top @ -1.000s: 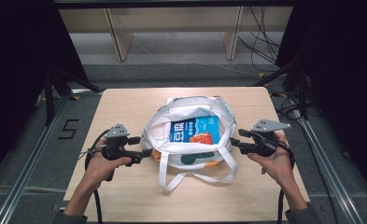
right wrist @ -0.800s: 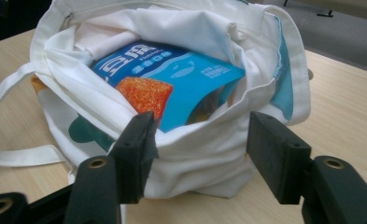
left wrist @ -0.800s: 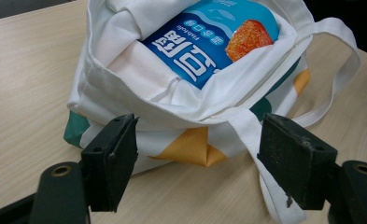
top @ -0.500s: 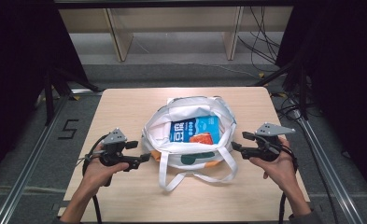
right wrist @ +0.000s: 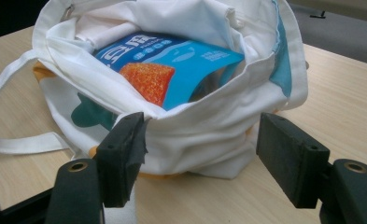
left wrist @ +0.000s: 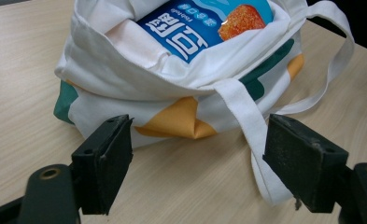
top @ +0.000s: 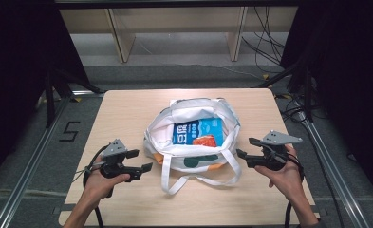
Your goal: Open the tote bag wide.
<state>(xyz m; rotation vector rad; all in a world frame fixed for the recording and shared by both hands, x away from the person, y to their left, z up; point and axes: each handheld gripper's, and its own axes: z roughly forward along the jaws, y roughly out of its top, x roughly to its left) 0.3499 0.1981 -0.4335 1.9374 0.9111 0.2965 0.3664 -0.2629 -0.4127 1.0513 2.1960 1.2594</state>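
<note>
Centrally on the table (top: 127, 109) sits one bag (top: 193, 156) with one blue packet (top: 197, 132) inside and two straps. Two grippers flank it, left gripper (top: 144, 160) and right gripper (top: 245, 148), jaws just opened wide, holding nothing.

A light wooden table (top: 127, 109) fills the middle of the high view, standing on grey floor (top: 184, 52). Beyond its far edge, at the top of the frame, pale wooden shelf uprights (top: 120, 35) rise from the floor. Black curtains (top: 13, 71) darken both sides. Cables (top: 265, 33) trail across the floor at upper right. A metal rail (top: 27, 166) runs along the lower left, beside a painted "5" (top: 69, 131).
</note>
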